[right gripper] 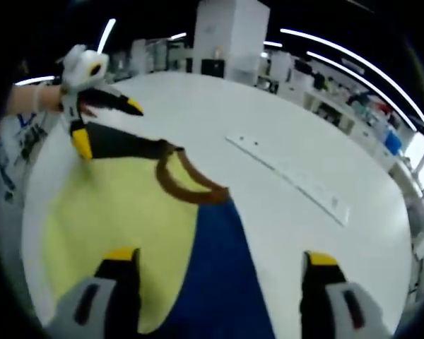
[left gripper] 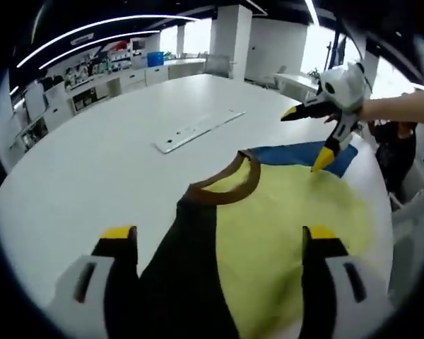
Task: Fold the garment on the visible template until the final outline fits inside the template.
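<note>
The garment (left gripper: pixel 268 240), yellow with black and blue sleeves, lies flat at the table's (left gripper: pixel 92 176) near edge. Both the left gripper (left gripper: pixel 219 244) and the right gripper (right gripper: pixel 219 268) hover above it, jaws spread and grasping nothing.

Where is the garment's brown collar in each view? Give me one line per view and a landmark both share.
Left gripper view: the brown collar sits at centre, above the yellow panel, with the black sleeve below left.
Right gripper view: the collar sits left of centre, above the blue sleeve.
Shared landmark: the long white strip on the white table.
</note>
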Demonstrator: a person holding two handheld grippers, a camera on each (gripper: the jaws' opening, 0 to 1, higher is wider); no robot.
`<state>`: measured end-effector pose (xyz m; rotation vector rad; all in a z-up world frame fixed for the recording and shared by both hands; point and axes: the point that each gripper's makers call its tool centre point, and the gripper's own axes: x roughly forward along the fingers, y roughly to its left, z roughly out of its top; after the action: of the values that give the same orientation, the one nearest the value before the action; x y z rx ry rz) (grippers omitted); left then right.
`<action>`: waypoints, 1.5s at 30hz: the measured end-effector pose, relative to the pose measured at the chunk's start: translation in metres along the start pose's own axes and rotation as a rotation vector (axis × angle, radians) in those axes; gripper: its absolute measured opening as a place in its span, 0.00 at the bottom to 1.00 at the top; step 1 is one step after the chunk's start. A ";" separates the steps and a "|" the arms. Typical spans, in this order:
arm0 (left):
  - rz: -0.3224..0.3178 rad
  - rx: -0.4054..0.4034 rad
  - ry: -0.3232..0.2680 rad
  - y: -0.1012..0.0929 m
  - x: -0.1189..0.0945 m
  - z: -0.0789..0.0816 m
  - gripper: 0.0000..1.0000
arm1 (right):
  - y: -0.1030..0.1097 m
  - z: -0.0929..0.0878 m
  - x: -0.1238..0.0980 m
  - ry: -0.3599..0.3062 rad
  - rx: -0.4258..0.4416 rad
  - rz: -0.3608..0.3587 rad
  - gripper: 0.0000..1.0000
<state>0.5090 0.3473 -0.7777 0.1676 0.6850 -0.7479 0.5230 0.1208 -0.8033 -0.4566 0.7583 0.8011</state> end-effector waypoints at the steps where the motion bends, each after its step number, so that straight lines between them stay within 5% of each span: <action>1: -0.002 0.001 -0.014 -0.002 -0.002 0.003 0.99 | -0.002 0.000 -0.001 0.002 0.001 -0.005 0.98; 7: -0.028 -0.020 -0.039 -0.027 -0.021 0.008 0.99 | 0.002 0.000 -0.012 0.010 -0.001 0.007 0.99; 13: -0.021 -0.080 -0.102 -0.026 -0.034 0.009 0.97 | 0.013 -0.004 -0.041 0.013 -0.020 0.028 0.95; 18: -0.020 -0.148 -0.170 -0.030 -0.046 0.007 0.92 | 0.023 -0.022 -0.063 0.010 -0.011 0.037 0.74; 20: -0.024 -0.157 -0.162 -0.036 -0.052 -0.003 0.92 | 0.028 -0.035 -0.068 0.031 -0.007 0.050 0.60; 24: -0.006 -0.149 -0.135 -0.057 -0.071 -0.019 0.90 | 0.044 -0.059 -0.078 0.056 0.040 0.080 0.54; 34: 0.039 -0.197 -0.136 -0.045 -0.111 -0.044 0.84 | 0.077 -0.077 -0.074 0.037 0.028 0.142 0.30; 37: 0.062 -0.211 -0.139 -0.054 -0.128 -0.051 0.83 | 0.085 -0.076 -0.066 0.041 0.021 0.163 0.14; 45: 0.109 -0.232 -0.118 -0.036 -0.158 -0.077 0.80 | 0.094 -0.092 -0.049 0.091 0.020 0.185 0.10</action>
<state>0.3609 0.4399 -0.7344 -0.0500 0.6397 -0.5643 0.3879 0.0990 -0.8347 -0.4112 0.9015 0.9491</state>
